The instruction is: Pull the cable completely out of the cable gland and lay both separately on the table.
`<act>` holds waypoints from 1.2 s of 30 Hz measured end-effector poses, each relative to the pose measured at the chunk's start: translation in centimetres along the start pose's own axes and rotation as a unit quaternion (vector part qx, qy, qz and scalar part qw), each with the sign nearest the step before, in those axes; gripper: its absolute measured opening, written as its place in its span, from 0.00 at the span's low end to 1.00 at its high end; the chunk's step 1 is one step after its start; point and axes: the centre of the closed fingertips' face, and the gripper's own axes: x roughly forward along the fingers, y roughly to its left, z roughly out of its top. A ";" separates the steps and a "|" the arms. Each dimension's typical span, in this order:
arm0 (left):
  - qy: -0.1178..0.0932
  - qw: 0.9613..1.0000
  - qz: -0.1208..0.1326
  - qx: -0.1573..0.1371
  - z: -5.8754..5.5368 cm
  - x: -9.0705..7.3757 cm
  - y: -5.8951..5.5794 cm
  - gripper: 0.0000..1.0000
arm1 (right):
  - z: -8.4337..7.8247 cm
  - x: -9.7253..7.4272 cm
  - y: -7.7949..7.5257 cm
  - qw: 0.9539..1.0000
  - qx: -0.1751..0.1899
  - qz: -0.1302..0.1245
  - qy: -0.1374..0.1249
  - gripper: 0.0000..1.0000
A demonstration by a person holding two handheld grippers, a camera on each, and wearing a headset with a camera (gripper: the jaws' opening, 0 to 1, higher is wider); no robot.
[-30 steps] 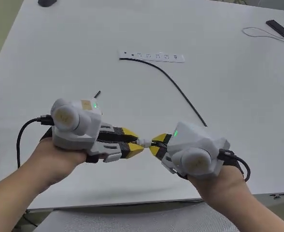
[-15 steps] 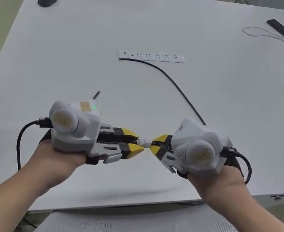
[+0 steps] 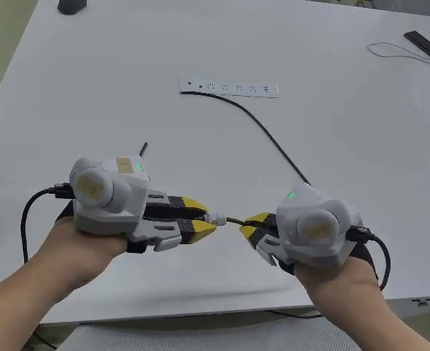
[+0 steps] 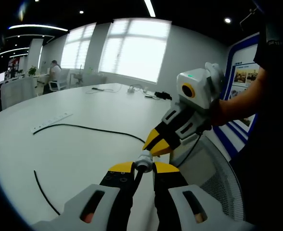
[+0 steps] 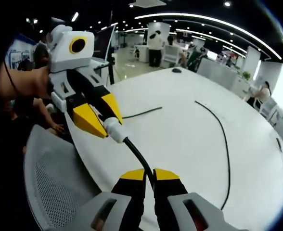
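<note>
Here the left gripper (image 3: 208,219) clamps its jaws on the cable gland (image 3: 217,217), the right gripper (image 3: 249,224) on the cable (image 3: 234,220) between.

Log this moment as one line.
left gripper shut on cable gland | right gripper shut on cable | cable not yet free of cable gland

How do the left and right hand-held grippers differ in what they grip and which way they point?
The left hand-held gripper is shut on the white cable gland; the right hand-held gripper is shut on the dark cable running out of it. The left points rightward in the head view, the right leftward, tips facing. Both have yellow-tipped jaws and hang over the near edge of the table.
</note>
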 end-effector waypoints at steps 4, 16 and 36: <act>-0.001 1.000 0.001 0.000 0.0 -0.1 0.1 0.15 | -1.1 0.2 -0.9 0.999 0.039 -0.004 0.005 0.00; -0.010 1.000 0.002 -0.008 0.2 -0.3 0.4 0.15 | -5.5 1.2 -3.1 0.986 0.159 -0.022 0.041 0.00; -0.007 1.000 0.004 -0.015 -0.2 -0.3 0.7 0.15 | -5.7 1.2 -3.0 0.993 0.108 -0.029 0.047 0.01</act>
